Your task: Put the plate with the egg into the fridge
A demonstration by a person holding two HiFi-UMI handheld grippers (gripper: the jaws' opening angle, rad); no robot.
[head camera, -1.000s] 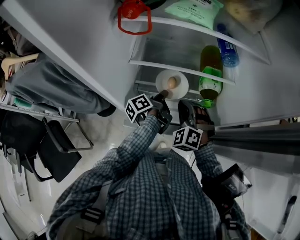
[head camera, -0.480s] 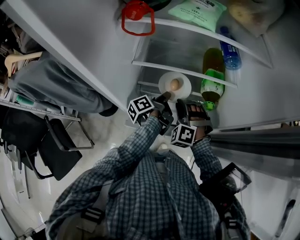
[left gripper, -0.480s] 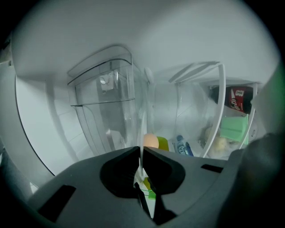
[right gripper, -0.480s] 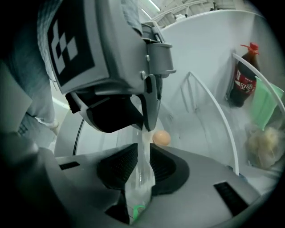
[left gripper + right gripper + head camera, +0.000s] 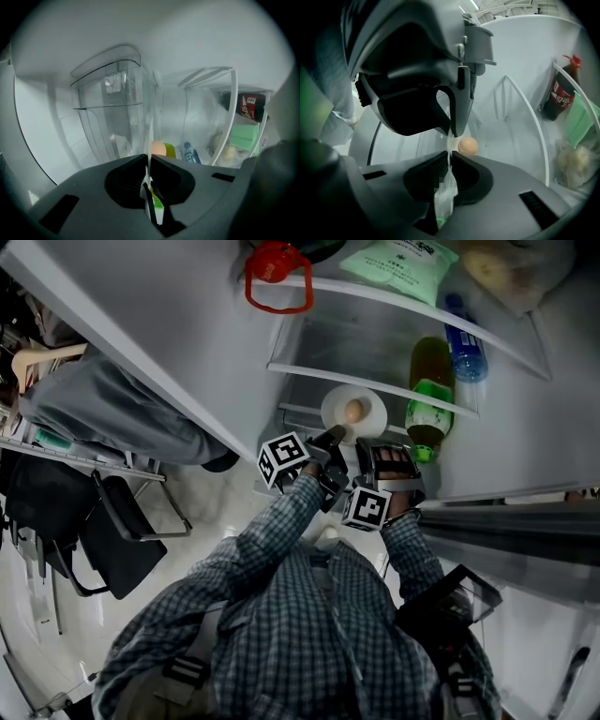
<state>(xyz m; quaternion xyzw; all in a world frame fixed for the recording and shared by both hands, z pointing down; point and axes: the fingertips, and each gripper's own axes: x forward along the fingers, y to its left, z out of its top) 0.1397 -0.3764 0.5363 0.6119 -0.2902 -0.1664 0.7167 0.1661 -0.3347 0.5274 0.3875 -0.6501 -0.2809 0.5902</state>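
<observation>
Plate with the egg sits just inside the open fridge, under a glass shelf and just left of a green bottle. Both tongs carry it by its near rim. The left tongs are pinched almost shut on the thin white edge, and in the left gripper view that edge runs straight up between the jaws with the egg showing just past them. The right tongs are clamped on the same rim just beside the left pair, the jaws nearly together with only the plate's thickness between them.

Two grips side by side probably serve to keep the plate level, since a loose egg would roll off a plate that tips, and one pinch on one edge would let the far side sag. The egg lies near the plate's middle, away from the rim, which suggests the plate is being held flat.

Whether the plate already rests on a shelf or hangs above one cannot be told. The bottle stands close on the right, so the plate needs to keep to the left of it.
</observation>
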